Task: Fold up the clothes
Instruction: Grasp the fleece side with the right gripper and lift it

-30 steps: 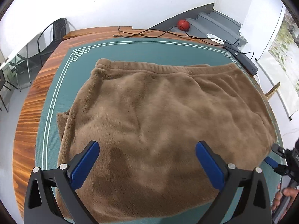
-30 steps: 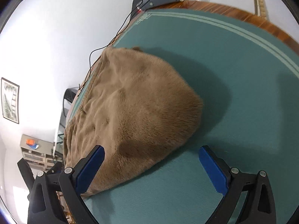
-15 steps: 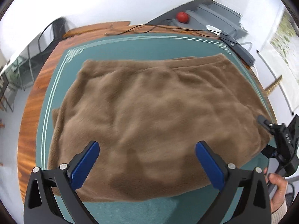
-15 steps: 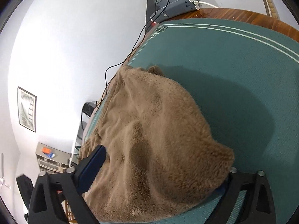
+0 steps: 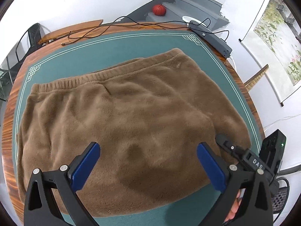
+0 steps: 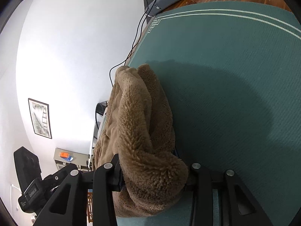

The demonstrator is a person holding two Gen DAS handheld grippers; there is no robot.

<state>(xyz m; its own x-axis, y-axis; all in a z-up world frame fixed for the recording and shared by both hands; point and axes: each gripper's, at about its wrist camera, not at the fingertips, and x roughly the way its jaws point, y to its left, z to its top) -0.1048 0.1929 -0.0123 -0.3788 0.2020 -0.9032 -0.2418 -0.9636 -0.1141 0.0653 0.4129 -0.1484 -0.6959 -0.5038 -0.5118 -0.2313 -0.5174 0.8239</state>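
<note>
Covering most of a round wooden table (image 5: pixel 11 120) with a striped reddish grain is a teal mat (image 5: pixel 116 50) of fine woven texture, edged with twin white lines and fretwork corners. Black cables (image 5: pixel 120 25) trail along the table's far rim, and a grey power strip (image 5: pixel 212 37) sits at its right edge. White walls surround; grey steps (image 5: pixel 190 3) carry a red-orange ball (image 5: pixel 159 10), and a painted scroll (image 5: pixel 276 35) hangs on the right. On the mat lies the brown fleece garment (image 5: pixel 122 116), plush and thick-piled, with a ribbed waistband along its far side. The left gripper (image 5: pixel 148 166) hovers over the garment's near portion, blue pads spread wide, nothing between them. The right gripper (image 6: pixel 153 176) is closing on the garment's bunched right-hand corner, the fleece filling the gap and bulging over both fingers.
</note>
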